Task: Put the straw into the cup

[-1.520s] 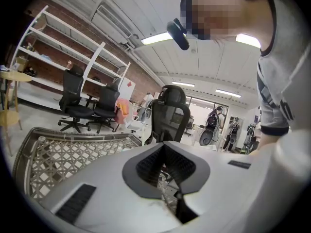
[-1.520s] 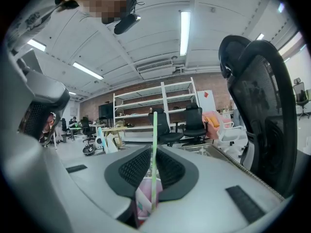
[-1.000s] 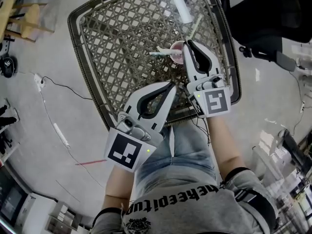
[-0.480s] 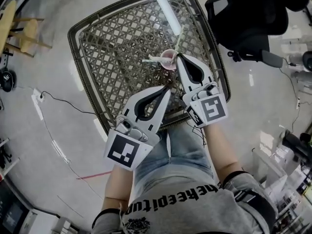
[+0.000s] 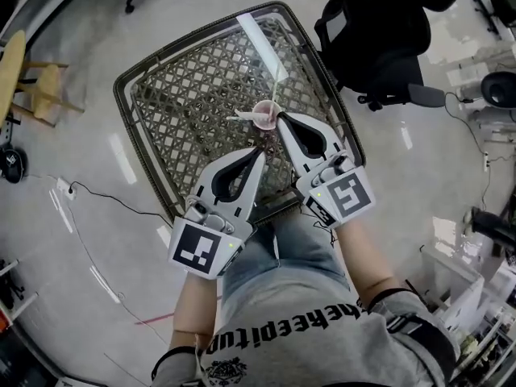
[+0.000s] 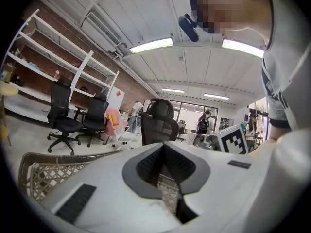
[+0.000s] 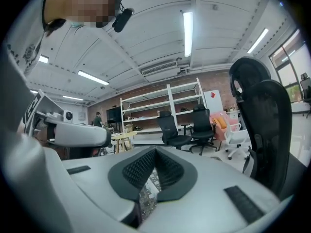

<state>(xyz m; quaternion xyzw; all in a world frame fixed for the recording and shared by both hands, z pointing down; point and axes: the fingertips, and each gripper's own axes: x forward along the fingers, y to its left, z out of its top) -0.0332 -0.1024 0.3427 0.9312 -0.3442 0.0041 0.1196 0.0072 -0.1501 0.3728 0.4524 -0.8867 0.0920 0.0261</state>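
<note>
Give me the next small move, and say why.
Probably open the left tongs and ease them toward the pale straw left of the small pink cup on the woven wicker table: they and the right tongs are shut, holding nothing.

The cup [image 5: 264,115] sits on the table [image 5: 177,95], right of centre, with the straw [image 5: 276,85] jutting far from it. The right gripper [image 5: 280,120] is just near of the cup, and the left gripper [image 5: 260,150] nearer still. A chair [image 5: 379,47] stands far right.

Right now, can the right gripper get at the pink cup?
Probably yes. The right gripper sits right beside the cup with nothing between them, though its jaws are together and must open first.
</note>
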